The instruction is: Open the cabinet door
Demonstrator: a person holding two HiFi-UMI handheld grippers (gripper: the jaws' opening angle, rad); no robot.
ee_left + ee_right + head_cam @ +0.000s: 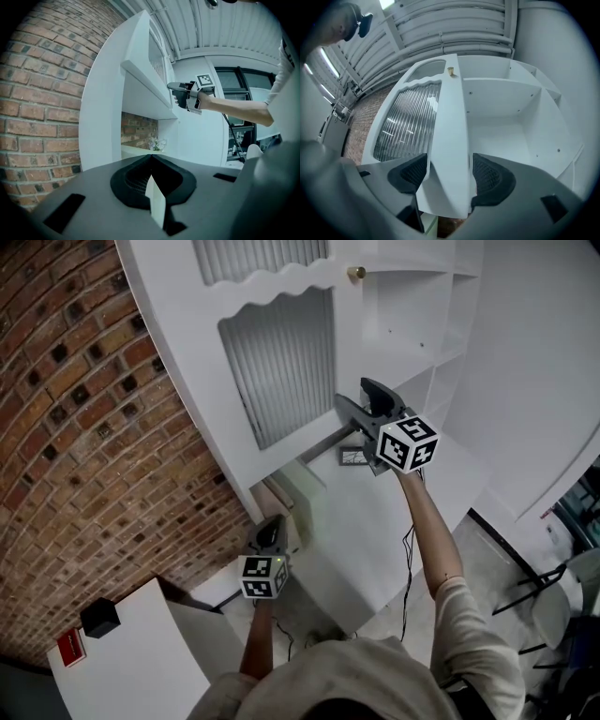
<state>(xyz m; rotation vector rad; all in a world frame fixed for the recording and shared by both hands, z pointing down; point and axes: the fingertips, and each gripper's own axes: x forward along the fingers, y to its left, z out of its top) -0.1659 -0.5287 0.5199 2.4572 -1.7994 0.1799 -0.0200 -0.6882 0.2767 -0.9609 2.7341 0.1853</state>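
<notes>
The white cabinet door (pixel 281 362) has a ribbed glass panel and a brass knob (pixel 356 273). It stands swung out from the open shelves (pixel 412 324). My right gripper (pixel 349 401) is raised at the door's lower edge. In the right gripper view the door's white stile (pixel 445 140) lies between the two dark pads (pixel 490 176), and the jaws of the right gripper (pixel 449 173) stand wide without squeezing it; the knob (pixel 450 71) is far above. My left gripper (pixel 270 526) hangs low and apart from the door. Its tips (pixel 151 158) meet, and it looks up at the right gripper (pixel 174 93).
A brick wall (pixel 84 427) runs along the left. Below the door is a white counter (pixel 394 512) with a small picture frame (pixel 354 457). A black box (pixel 99 618) sits on a low white unit at the lower left. Chair legs (pixel 553 587) stand at the right.
</notes>
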